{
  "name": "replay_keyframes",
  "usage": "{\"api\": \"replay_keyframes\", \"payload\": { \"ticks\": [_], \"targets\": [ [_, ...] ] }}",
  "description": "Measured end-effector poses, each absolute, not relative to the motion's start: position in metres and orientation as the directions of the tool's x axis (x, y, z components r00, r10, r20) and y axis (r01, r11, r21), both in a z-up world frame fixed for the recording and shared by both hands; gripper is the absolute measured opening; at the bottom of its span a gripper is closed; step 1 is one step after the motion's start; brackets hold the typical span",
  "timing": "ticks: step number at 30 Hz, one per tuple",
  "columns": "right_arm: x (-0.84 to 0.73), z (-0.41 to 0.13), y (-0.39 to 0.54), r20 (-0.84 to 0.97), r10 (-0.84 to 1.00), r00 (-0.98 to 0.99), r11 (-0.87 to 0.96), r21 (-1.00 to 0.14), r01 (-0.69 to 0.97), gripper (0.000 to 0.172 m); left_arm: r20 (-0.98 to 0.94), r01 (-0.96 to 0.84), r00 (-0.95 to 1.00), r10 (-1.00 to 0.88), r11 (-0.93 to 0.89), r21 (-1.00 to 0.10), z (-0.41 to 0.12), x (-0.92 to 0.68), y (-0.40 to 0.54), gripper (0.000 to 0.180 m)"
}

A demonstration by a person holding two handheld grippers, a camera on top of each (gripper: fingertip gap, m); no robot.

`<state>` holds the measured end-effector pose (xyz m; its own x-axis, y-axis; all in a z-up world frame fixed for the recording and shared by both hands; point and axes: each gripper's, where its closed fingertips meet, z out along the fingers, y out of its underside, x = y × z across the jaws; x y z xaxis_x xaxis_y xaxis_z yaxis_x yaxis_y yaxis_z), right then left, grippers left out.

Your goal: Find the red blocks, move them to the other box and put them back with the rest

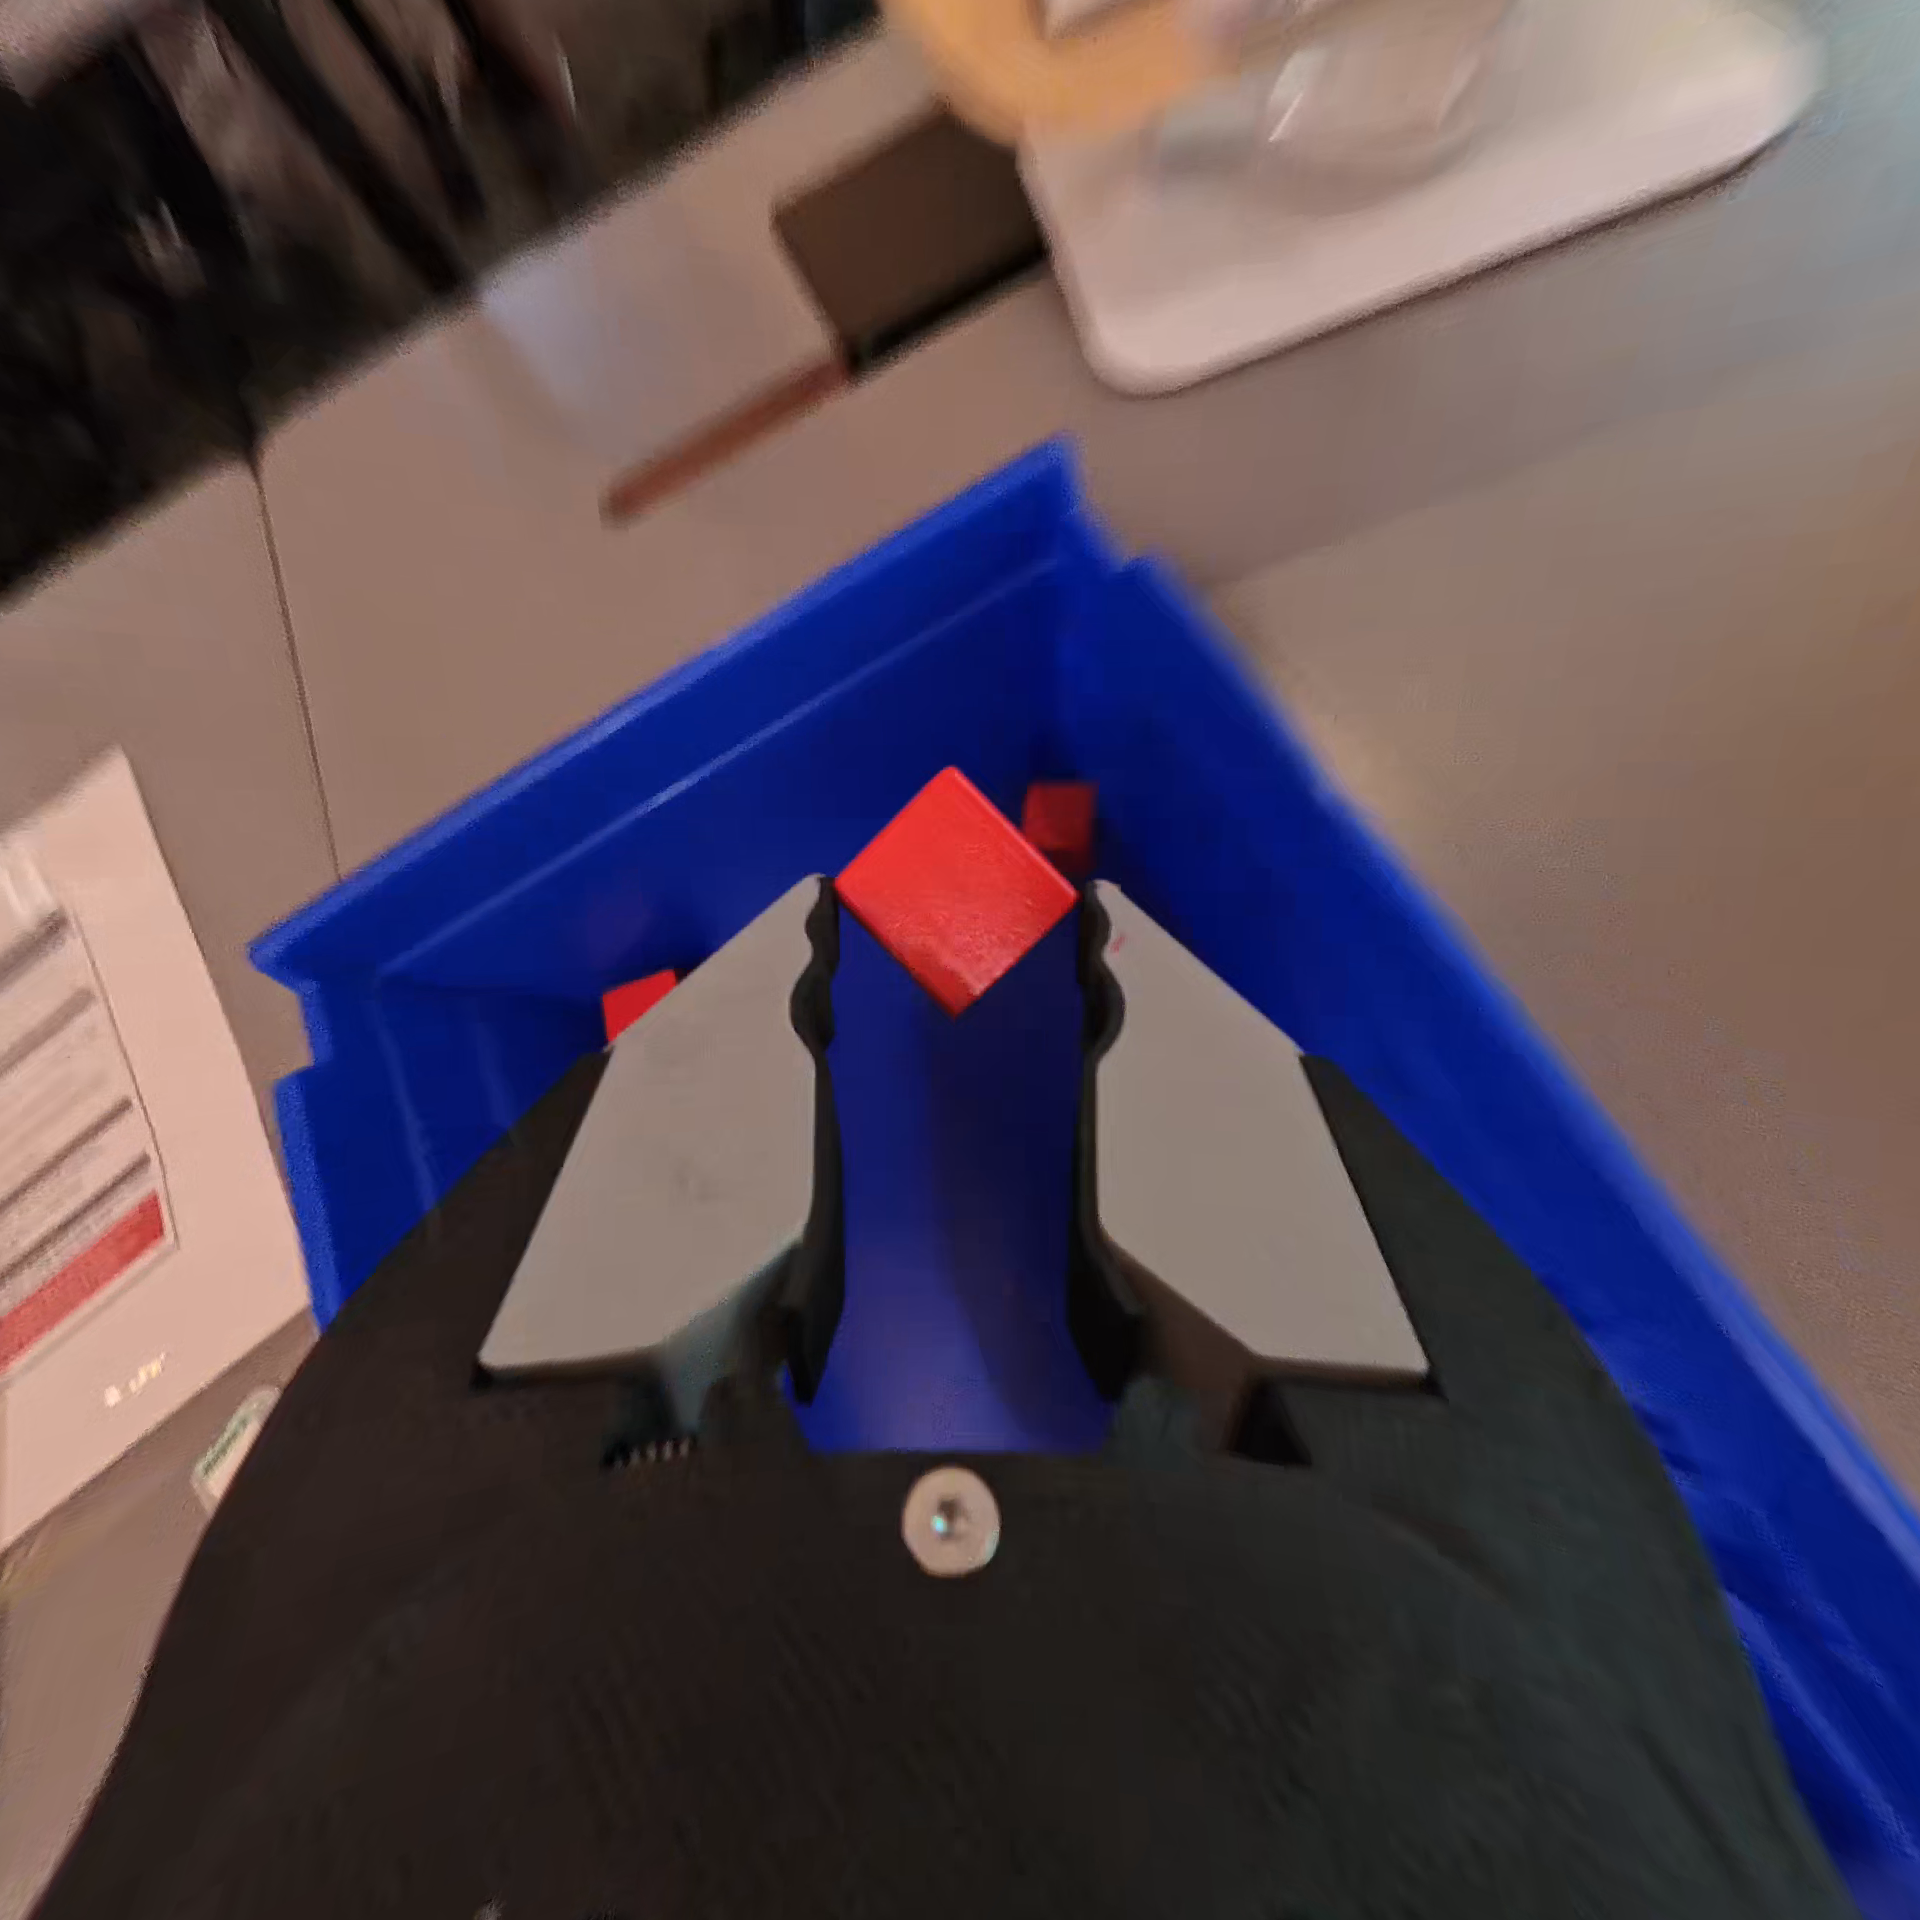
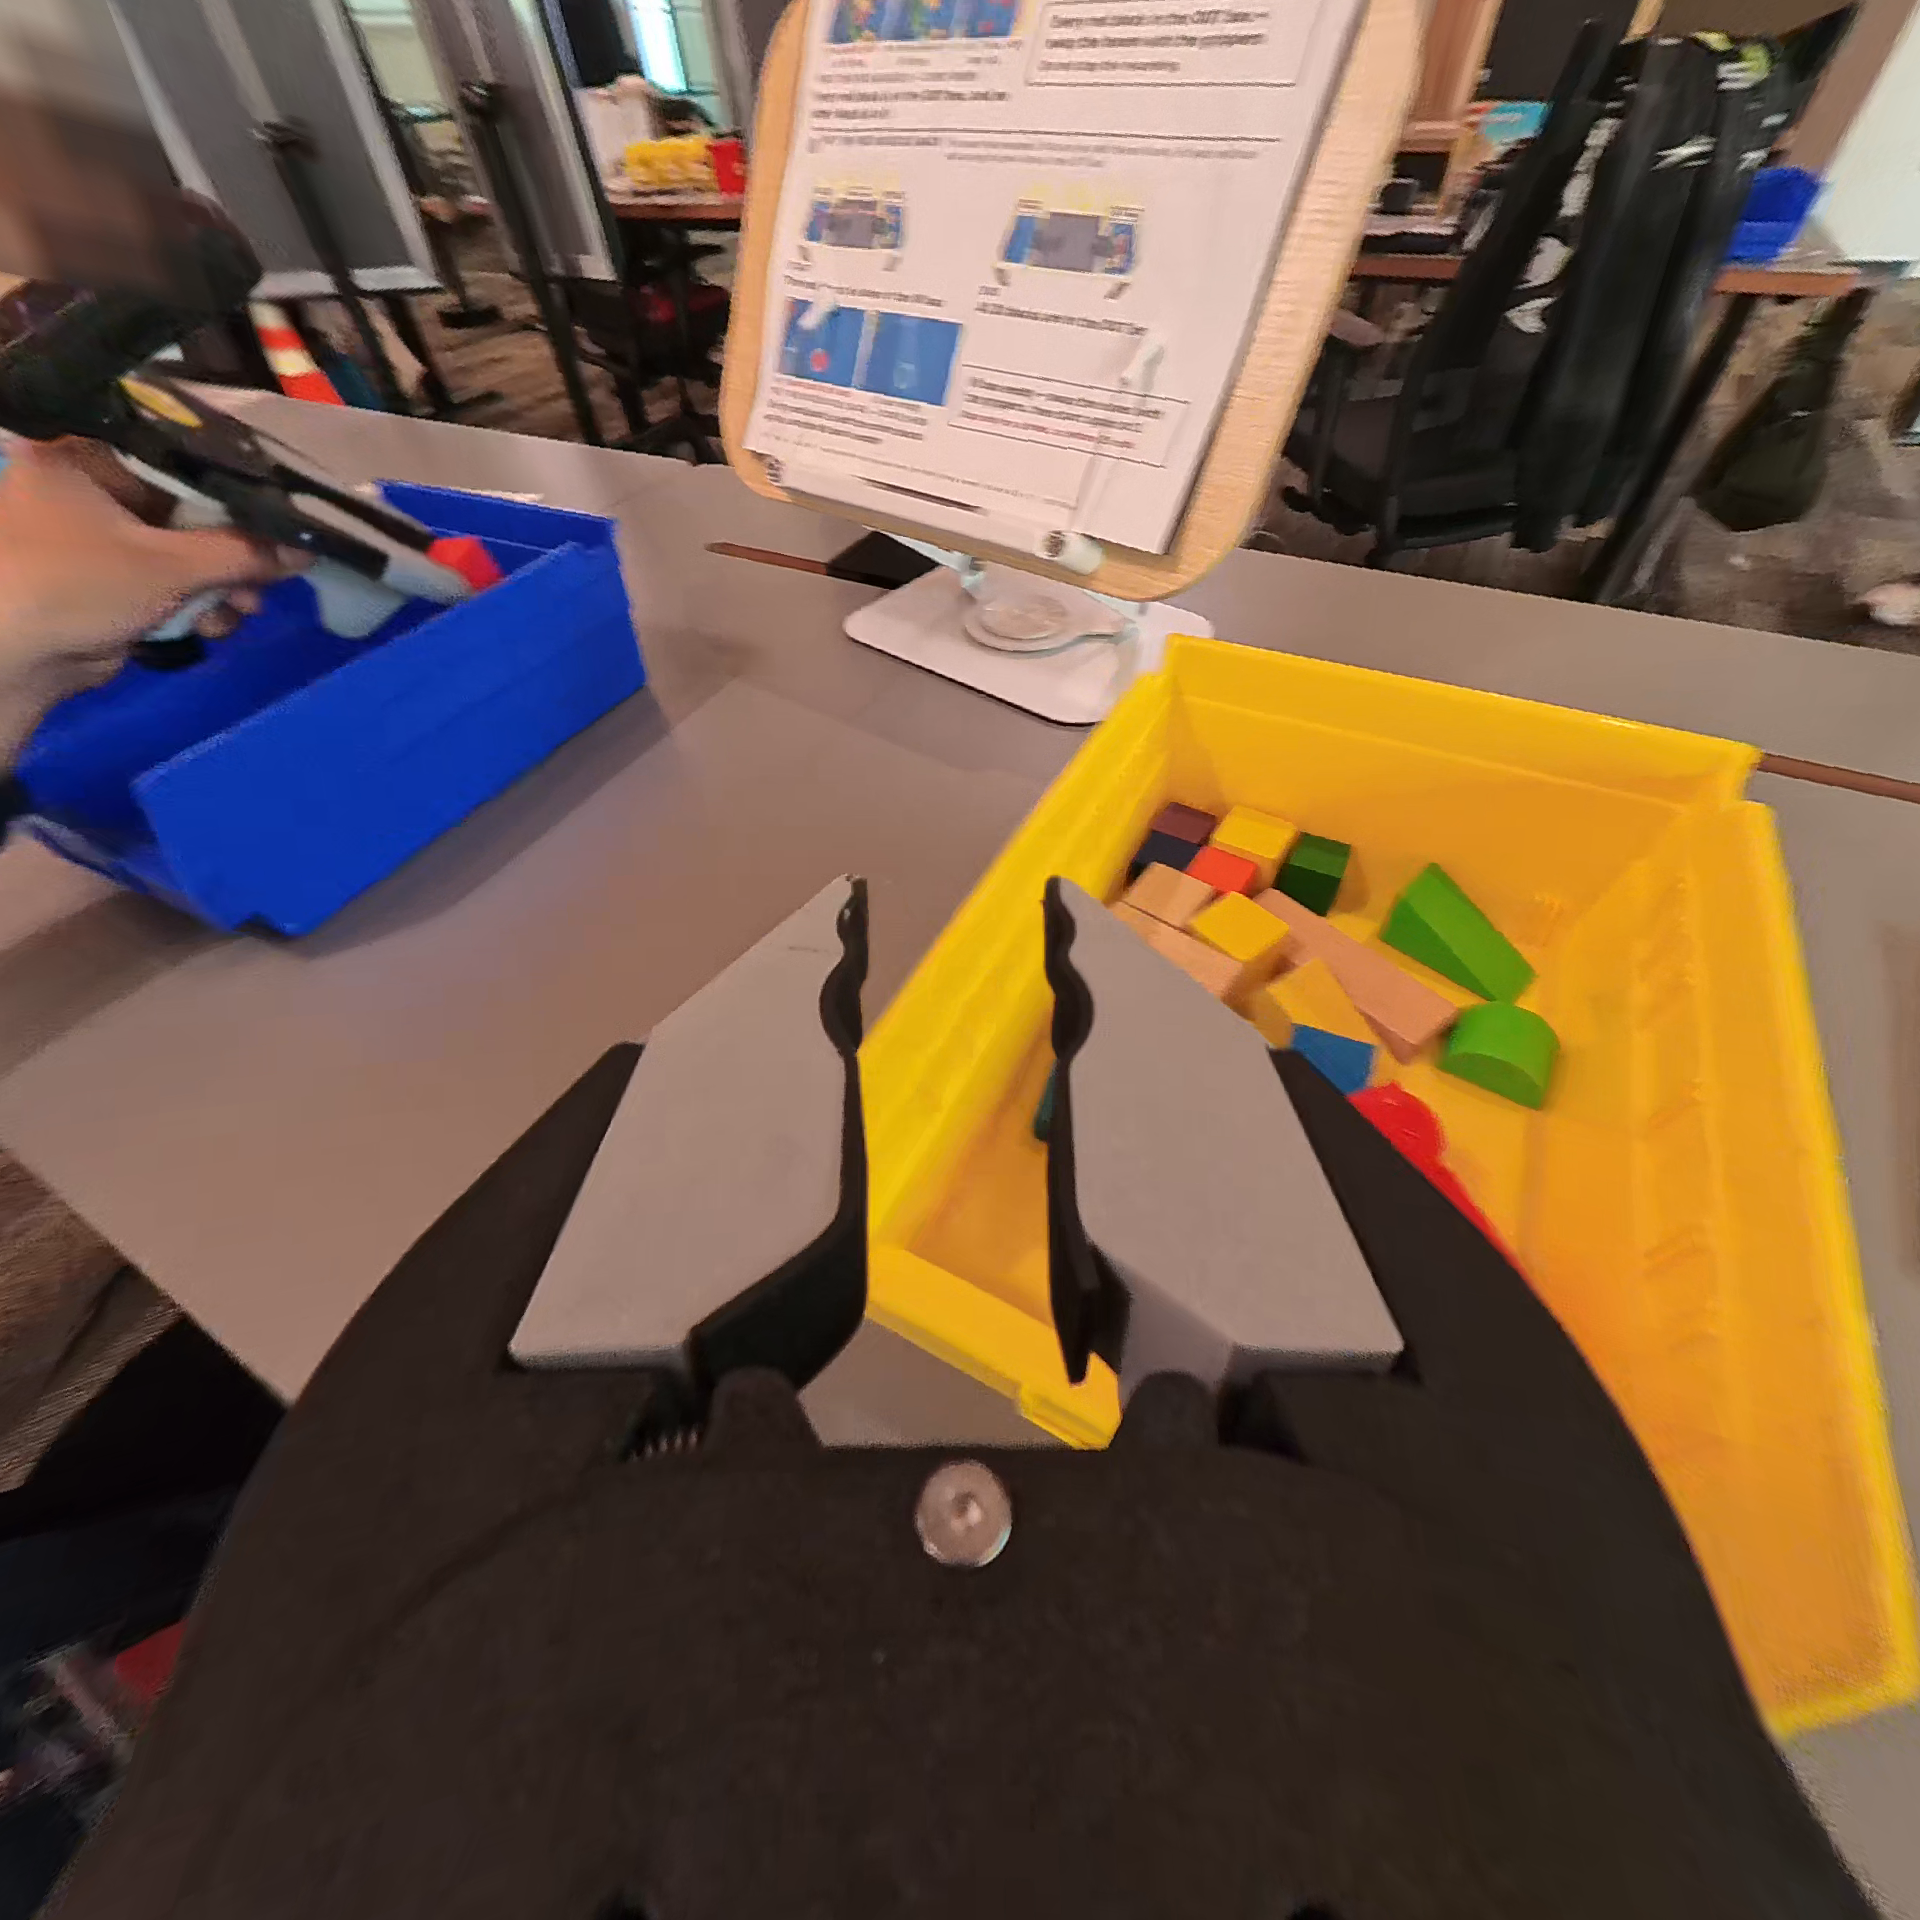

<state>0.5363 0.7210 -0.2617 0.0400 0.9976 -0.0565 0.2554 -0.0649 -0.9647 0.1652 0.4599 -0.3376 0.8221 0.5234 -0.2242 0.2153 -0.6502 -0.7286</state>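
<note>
My left gripper is over the blue box, shut on a red cube pinched corner to corner between its fingertips. Two more red blocks lie in that box. The right wrist view shows the same gripper with the red block at its tip above the blue box. My right gripper is open and empty over the near left rim of the yellow box. That box holds several coloured blocks, with a red one beside my right finger.
A board stand with a printed sheet rises on a white base behind the two boxes. A person's hand holds the left gripper. Grey tabletop lies between the boxes. A printed sheet lies left of the blue box.
</note>
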Motion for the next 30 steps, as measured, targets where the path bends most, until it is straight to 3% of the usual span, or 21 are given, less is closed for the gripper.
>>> {"api": "replay_keyframes", "payload": {
  "ticks": [3, 6, 10, 14, 17, 21, 30],
  "targets": [
    [0.529, -0.265, 0.697, -0.110, 0.992, -0.061, -0.090, -0.959, 0.268, 0.032, -0.284, 0.008, 0.844, 0.455, -0.540, -0.841, -0.285, 0.231, 0.464, 0.044],
    [0.523, -0.268, 0.674, -0.163, 0.975, -0.152, -0.115, -0.952, 0.285, 0.032, -0.389, -0.232, 0.860, 0.329, -0.427, -0.874, -0.253, 0.318, 0.474, 0.044],
    [0.523, -0.257, 0.632, -0.268, 0.905, -0.331, -0.174, -0.942, 0.287, 0.033, -0.602, -0.553, 0.785, 0.144, -0.274, -0.787, -0.236, 0.430, 0.495, 0.044],
    [0.539, -0.242, 0.577, -0.373, 0.740, -0.560, -0.215, -0.920, 0.327, 0.040, -0.744, -0.735, 0.669, 0.000, -0.154, -0.661, -0.237, 0.507, 0.511, 0.044],
    [0.549, -0.236, 0.555, -0.380, 0.663, -0.645, -0.203, -0.920, 0.334, 0.041, -0.791, -0.799, 0.602, -0.109, -0.057, -0.599, -0.249, 0.544, 0.516, 0.044],
    [0.560, -0.233, 0.536, -0.420, 0.558, -0.716, -0.209, -0.906, 0.369, 0.044, -0.795, -0.804, 0.586, -0.157, 0.002, -0.594, -0.257, 0.562, 0.520, 0.044],
    [0.557, -0.241, 0.520, -0.387, 0.579, -0.718, -0.145, -0.915, 0.376, 0.046, -0.816, -0.821, 0.564, -0.126, 0.026, -0.571, -0.255, 0.570, 0.522, 0.044]
  ]
}}
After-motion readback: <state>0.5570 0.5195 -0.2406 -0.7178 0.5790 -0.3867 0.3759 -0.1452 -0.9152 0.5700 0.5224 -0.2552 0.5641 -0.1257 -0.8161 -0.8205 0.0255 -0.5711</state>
